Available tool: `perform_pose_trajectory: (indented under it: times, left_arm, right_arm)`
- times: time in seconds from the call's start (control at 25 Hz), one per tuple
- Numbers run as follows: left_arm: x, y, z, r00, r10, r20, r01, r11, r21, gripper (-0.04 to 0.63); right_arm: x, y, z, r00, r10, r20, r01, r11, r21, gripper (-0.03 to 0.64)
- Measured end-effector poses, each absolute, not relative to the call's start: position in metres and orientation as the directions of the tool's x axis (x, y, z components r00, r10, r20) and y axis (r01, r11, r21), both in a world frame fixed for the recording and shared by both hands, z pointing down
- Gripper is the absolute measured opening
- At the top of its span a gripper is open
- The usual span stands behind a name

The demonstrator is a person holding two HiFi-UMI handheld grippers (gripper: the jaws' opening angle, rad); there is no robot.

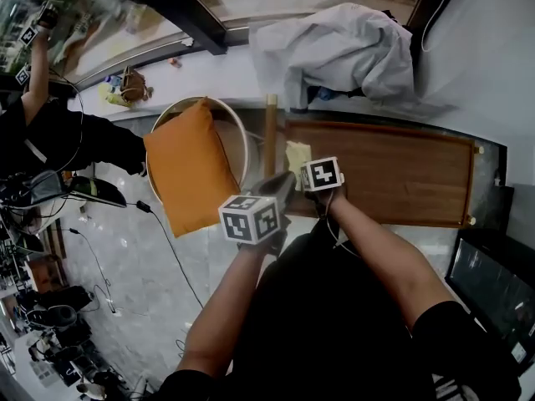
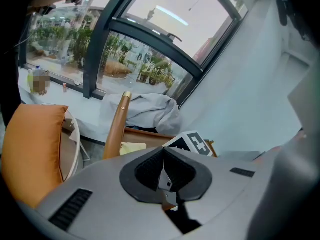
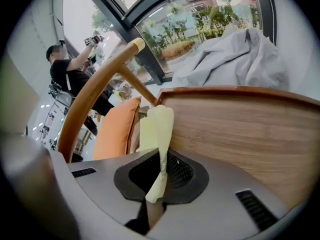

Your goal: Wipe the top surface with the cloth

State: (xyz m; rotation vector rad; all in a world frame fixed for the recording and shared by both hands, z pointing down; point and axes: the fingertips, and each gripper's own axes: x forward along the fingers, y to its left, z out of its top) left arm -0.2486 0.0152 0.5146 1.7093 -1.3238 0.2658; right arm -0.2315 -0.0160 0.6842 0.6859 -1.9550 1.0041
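Note:
The brown wooden table top [image 1: 393, 174] fills the right half of the head view and lies close in front in the right gripper view [image 3: 240, 129]. A pale yellow cloth [image 1: 297, 154] rests at the top's left end. My right gripper [image 1: 303, 170] is shut on it, and the cloth [image 3: 159, 129] stands up bunched from between the jaws [image 3: 161, 168]. My left gripper [image 1: 280, 192] hovers just left of the right one, off the table's left edge. Its jaws [image 2: 164, 171] are shut with nothing in them.
A wooden chair rail [image 1: 270, 132] rises by the table's left end, curving across the right gripper view [image 3: 95, 89]. An orange cushion [image 1: 188, 174] lies in the round chair. A grey garment [image 1: 338, 53] is heaped on the window ledge behind. A person [image 1: 33, 115] stands far left.

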Motion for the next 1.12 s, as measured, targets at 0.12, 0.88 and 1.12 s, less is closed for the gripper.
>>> perform_pose_trajectory:
  times: [0.12, 0.88, 1.12]
  left_arm:
    - [-0.242, 0.013, 0.517, 0.405, -0.643, 0.650, -0.846, 0.007, 0.534, 0.012]
    - [-0.122, -0.015, 0.530, 0.495, -0.578, 0.649, -0.823, -0.071, 0.564, 0.012]
    - [-0.086, -0.025, 0.529, 0.523, -0.558, 0.644, -0.815, -0.106, 0.570, 0.012]
  right_arm:
    - [-0.214, -0.023, 0.688, -0.487, -0.107, 0.867, -0.760, 0.541, -0.360, 0.034]
    - [-0.046, -0.066, 0.690, -0.378, -0.184, 0.908, -0.860, 0.433, -0.270, 0.032]
    - [0.000, -0.076, 0.687, -0.351, -0.203, 0.914, -0.884, 0.393, -0.252, 0.034]
